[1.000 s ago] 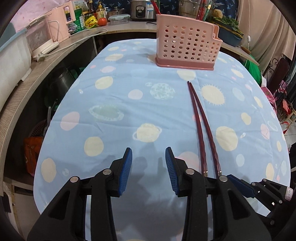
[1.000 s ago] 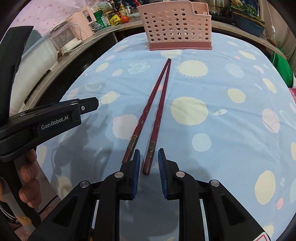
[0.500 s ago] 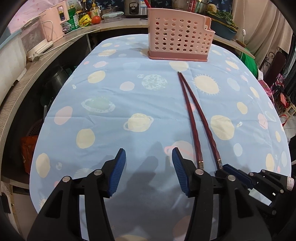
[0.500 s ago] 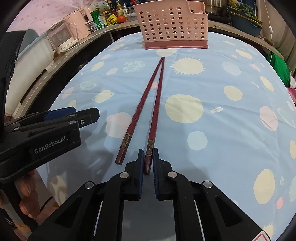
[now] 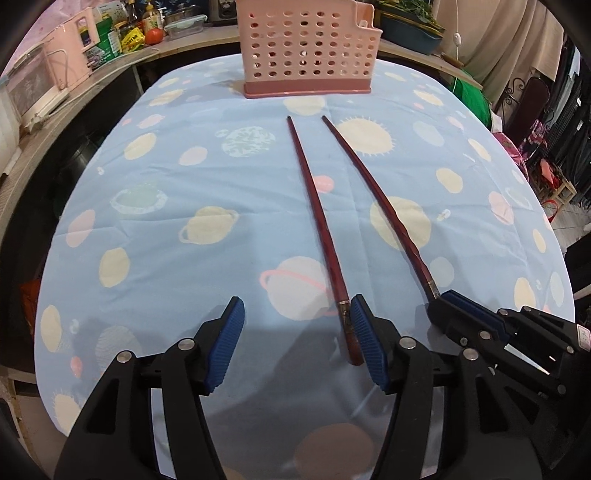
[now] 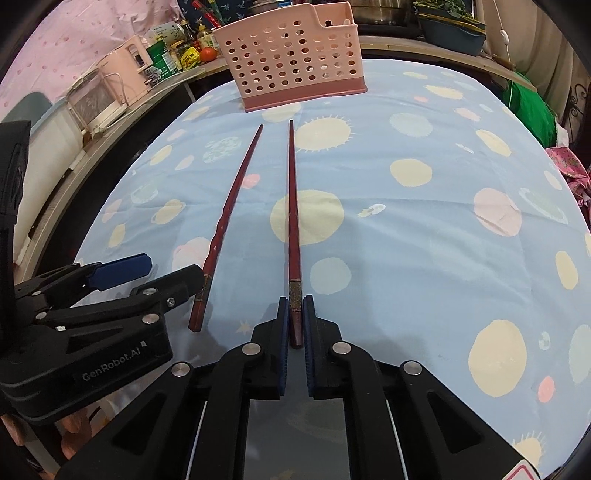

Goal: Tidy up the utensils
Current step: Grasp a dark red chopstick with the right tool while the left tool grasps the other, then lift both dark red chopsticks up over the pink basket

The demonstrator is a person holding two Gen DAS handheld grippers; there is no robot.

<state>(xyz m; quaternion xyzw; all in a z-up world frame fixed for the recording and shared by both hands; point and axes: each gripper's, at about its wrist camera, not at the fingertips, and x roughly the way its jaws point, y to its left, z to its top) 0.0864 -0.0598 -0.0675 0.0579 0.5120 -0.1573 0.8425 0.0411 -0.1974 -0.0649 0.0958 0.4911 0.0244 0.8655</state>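
Two dark red chopsticks lie lengthwise on the blue planet-print tablecloth (image 5: 207, 177). My right gripper (image 6: 295, 314) is shut on the near end of the right chopstick (image 6: 293, 206), which also shows in the left wrist view (image 5: 384, 206). The left chopstick (image 5: 317, 229) lies free; its near end sits just inside the right finger (image 5: 365, 343) of my open left gripper (image 5: 297, 332). It also shows in the right wrist view (image 6: 229, 221). A pink perforated utensil basket (image 5: 310, 48) stands upright at the table's far end (image 6: 291, 62).
A counter at the far left holds a pink appliance (image 5: 70, 62), bottles and a tomato (image 5: 154, 36). A dark gap runs beside the table's left edge. Green cloth (image 6: 532, 107) and clothing sit off the right side.
My right gripper closed on the right chopstick and swung its far tip away from the other. My left gripper opened wider and moved right, up to the left chopstick's end.
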